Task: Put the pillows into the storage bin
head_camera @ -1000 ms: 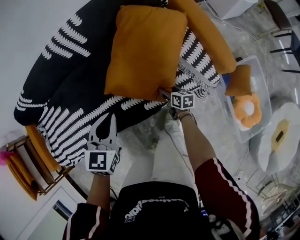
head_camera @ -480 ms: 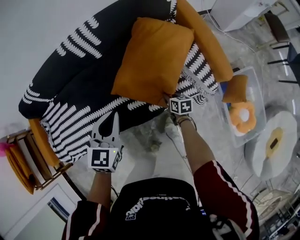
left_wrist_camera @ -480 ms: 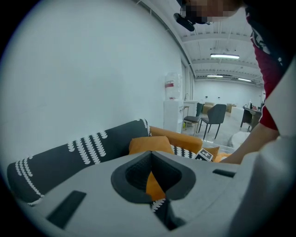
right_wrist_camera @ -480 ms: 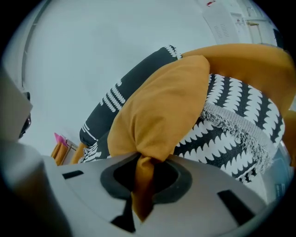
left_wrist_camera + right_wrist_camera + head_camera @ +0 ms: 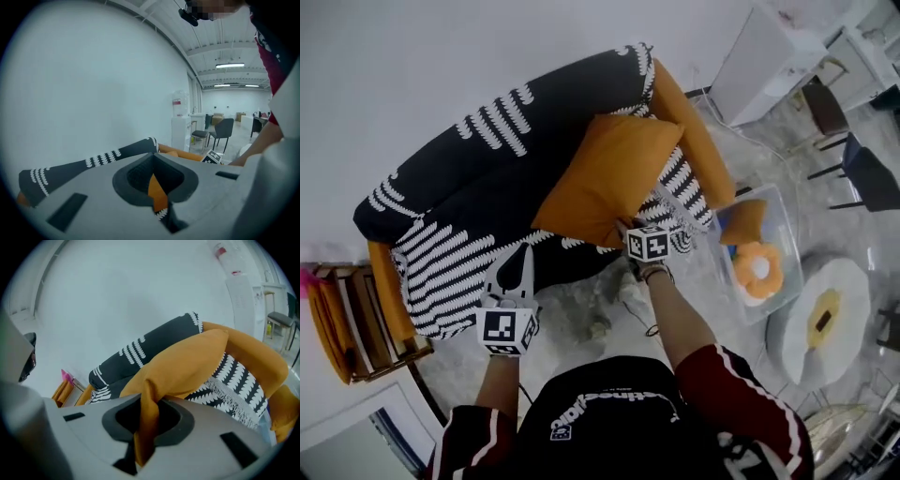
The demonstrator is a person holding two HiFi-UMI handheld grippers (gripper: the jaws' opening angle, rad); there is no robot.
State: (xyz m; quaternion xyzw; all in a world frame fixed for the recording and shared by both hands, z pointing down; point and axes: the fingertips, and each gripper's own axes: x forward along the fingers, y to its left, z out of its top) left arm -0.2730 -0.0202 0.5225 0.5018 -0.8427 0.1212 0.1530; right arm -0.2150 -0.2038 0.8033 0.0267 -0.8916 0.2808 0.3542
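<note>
Right gripper (image 5: 622, 228): jaws just closed, pinching a corner of the orange pillow (image 5: 605, 178) over the black-and-white sofa (image 5: 459, 192). Left gripper (image 5: 523, 255): jaws pressed together, holding nothing.

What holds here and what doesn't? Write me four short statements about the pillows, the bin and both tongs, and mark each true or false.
1. The right tongs are shut on a corner of the large orange pillow. True.
2. The left tongs grip a pillow too. False: they are shut on nothing.
3. The storage bin is empty. False: a smaller orange pillow and a round orange cushion lie in it.
4. The large orange pillow is over the sofa, not in the storage bin. True.
</note>
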